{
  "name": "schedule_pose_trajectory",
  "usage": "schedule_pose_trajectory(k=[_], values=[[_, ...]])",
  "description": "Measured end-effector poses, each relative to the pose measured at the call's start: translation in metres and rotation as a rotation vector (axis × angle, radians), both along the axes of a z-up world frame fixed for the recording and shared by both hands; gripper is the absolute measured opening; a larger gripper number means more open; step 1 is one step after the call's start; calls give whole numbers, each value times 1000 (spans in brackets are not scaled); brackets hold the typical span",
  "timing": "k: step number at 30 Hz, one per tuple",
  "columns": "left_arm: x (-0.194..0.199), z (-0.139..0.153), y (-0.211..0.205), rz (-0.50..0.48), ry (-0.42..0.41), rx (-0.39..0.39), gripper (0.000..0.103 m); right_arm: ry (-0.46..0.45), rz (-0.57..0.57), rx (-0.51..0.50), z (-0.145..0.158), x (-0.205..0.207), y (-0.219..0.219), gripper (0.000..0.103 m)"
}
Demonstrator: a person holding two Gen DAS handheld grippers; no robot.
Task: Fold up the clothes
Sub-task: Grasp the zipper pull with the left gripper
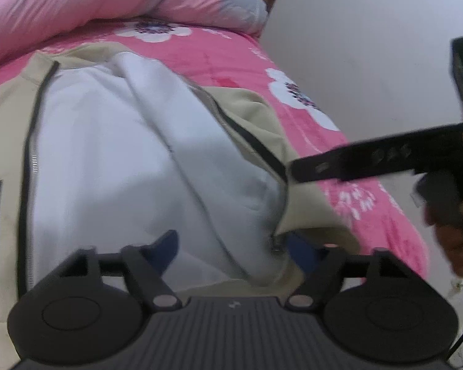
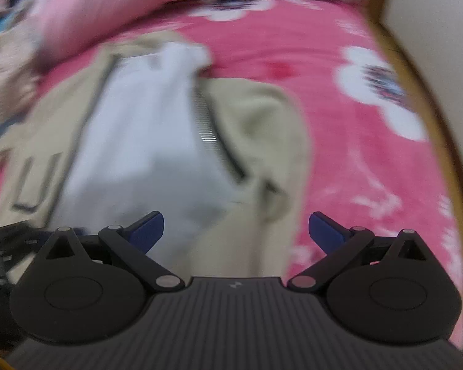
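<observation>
A beige zip jacket (image 1: 253,114) lies spread with its white lining (image 1: 108,141) up on the pink bed. My left gripper (image 1: 236,249) hovers low over its near end. A bunched fold of lining and zipper edge sits between the blue fingertips (image 1: 169,243), and beige cloth covers part of the right one. The pads do not visibly pinch it. From the right, one black finger (image 1: 355,160) of the other gripper reaches the jacket's zipper edge, with a hand (image 1: 453,240) behind it. In the right wrist view my right gripper (image 2: 236,229) stands wide open above the jacket (image 2: 262,117), holding nothing.
A pink floral bedsheet (image 2: 339,92) covers the bed. A rumpled pink quilt (image 1: 77,3) and grey pillow (image 1: 247,3) lie at the back. The wooden bed rail (image 2: 441,141) and white wall (image 1: 370,46) bound the right side.
</observation>
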State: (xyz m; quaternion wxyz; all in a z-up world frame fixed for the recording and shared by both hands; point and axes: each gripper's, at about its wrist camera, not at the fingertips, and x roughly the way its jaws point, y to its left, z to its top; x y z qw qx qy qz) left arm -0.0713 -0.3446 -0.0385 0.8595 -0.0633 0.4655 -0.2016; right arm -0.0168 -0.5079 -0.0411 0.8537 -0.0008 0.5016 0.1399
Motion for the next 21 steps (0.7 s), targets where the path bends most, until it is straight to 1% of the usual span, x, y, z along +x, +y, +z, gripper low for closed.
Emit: schedule_pose_trajectory(k=[1, 2, 3, 4, 5, 8, 11, 13, 15, 17, 19, 21], values=[[1, 0, -2, -8, 4, -5, 65, 17, 33, 2, -5, -1, 5, 99], [2, 0, -4, -19, 9, -12, 62, 34, 64, 2, -9, -3, 8, 97], [4, -1, -6, -31, 17, -21, 60, 51, 67, -13, -16, -3, 6, 93], [6, -2, -8, -42, 27, -30, 58, 68, 67, -29, -22, -4, 3, 85], [8, -3, -10, -53, 35, -38, 57, 83, 34, -53, -28, -5, -8, 83], [13, -4, -18, -69, 33, -67, 57, 151, -155, -69, -46, -4, -59, 82], [16, -9, -24, -76, 53, -101, 57, 191, -301, -58, -54, -7, -100, 81], [18, -12, -27, -78, 66, -115, 56, 165, -314, -65, -49, -11, -105, 78], [21, -15, -28, -74, 83, -132, 53, 99, -262, -40, -37, -16, -101, 78], [25, -19, -26, -56, 110, -156, 52, 31, -159, -15, -26, -20, -91, 78], [29, -23, -20, -21, 147, -185, 51, -30, 0, -22, -19, -23, -73, 76], [33, -27, -13, 15, 175, -202, 51, -79, 167, -43, -14, -30, -53, 71]])
